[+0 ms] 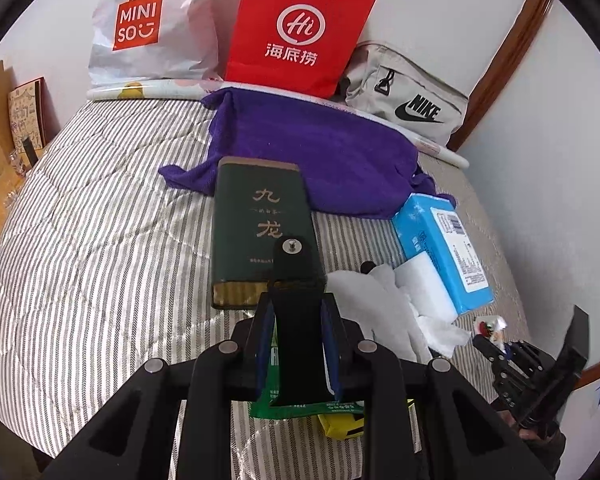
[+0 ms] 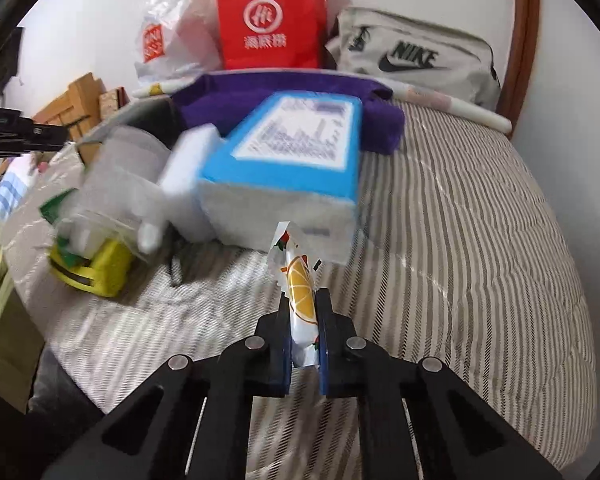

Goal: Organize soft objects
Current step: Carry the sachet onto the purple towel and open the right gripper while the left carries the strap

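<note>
Right tool: clamped on a small fruit-print sachet, held upright just above the striped bed. Only a thin slick wrapper is pinched, so it can be squeezed out or torn if jerked. Left tool: closed on a black flat strap-like piece with a metal stud; what it belongs to cannot be told. A green packet and a yellow item are seen under it and could be dragged along if the tool is lowered.

Just past the tools, white tissues and a white sponge block are piled against the blue tissue pack. They are loose and light and can be knocked off the bed edge by a sweeping arm. The sachet is carried close to that pack, so a collision is likely on a forward move.

Further out lie the dark green box and the purple towel; the towel could be snagged. At the wall stand the red bag, the white plastic bag and the grey pouch, easily toppled if anything is tossed.
</note>
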